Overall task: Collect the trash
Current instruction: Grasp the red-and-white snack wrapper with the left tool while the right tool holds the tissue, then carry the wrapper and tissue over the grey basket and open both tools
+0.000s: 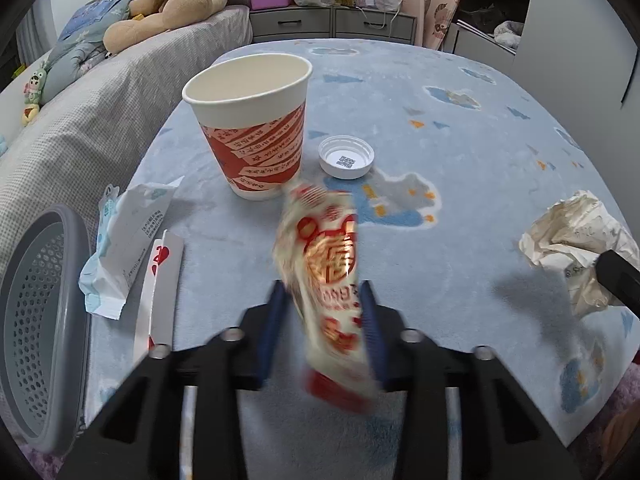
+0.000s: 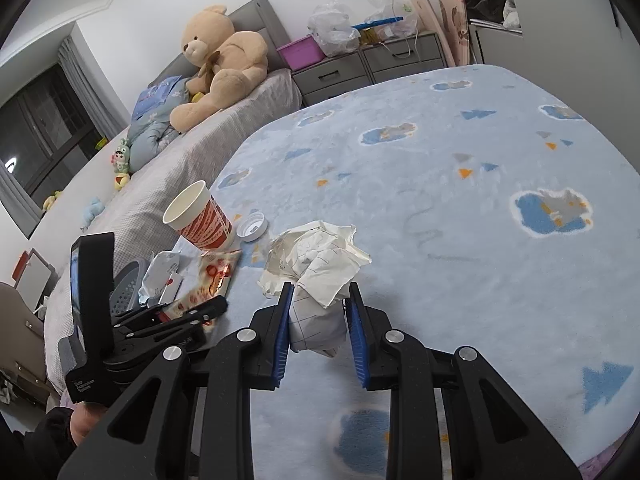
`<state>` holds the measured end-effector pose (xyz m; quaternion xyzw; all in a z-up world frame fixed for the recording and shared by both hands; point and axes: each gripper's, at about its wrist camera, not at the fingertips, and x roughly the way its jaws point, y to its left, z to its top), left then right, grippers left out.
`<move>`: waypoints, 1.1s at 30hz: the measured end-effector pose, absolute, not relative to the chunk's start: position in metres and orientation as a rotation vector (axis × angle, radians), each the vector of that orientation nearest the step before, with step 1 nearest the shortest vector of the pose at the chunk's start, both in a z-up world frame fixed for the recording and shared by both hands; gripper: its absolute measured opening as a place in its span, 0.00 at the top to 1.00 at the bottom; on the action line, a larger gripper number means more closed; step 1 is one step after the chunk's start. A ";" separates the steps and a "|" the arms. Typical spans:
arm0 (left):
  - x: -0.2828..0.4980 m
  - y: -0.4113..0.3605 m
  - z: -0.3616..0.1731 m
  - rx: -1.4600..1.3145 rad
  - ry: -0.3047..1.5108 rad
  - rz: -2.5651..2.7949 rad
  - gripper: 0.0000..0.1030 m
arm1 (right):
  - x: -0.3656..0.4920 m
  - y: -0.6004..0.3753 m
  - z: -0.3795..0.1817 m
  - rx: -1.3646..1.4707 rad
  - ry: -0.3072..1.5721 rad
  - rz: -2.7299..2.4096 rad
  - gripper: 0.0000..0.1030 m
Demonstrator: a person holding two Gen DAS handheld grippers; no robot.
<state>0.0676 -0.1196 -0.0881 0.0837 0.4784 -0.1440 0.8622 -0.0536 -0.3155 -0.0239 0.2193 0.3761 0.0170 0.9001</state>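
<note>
My left gripper [image 1: 322, 292] is shut on a red-and-white snack wrapper [image 1: 326, 276], held above the blue rug; the wrapper is motion-blurred. It also shows in the right wrist view [image 2: 212, 284]. My right gripper [image 2: 318, 294] is shut on a crumpled white paper ball [image 2: 316, 264], which also shows at the right edge of the left wrist view [image 1: 576, 244]. A red-and-white paper cup [image 1: 252, 124] stands upright ahead of the left gripper. A white bottle cap [image 1: 346, 157] lies to its right. A torn white packet [image 1: 124, 244] lies at the left.
A grey perforated basket [image 1: 44, 320] lies at the far left by the bed edge [image 1: 80, 128]. A teddy bear [image 2: 220, 60] sits on the bed. Grey drawers [image 2: 368, 64] with bags and a purple bin stand at the back. The blue patterned rug [image 2: 460, 200] stretches right.
</note>
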 end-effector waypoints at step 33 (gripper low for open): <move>0.061 0.092 -0.008 0.004 0.755 -0.103 0.75 | 0.013 -0.124 0.026 0.256 0.796 0.275 0.75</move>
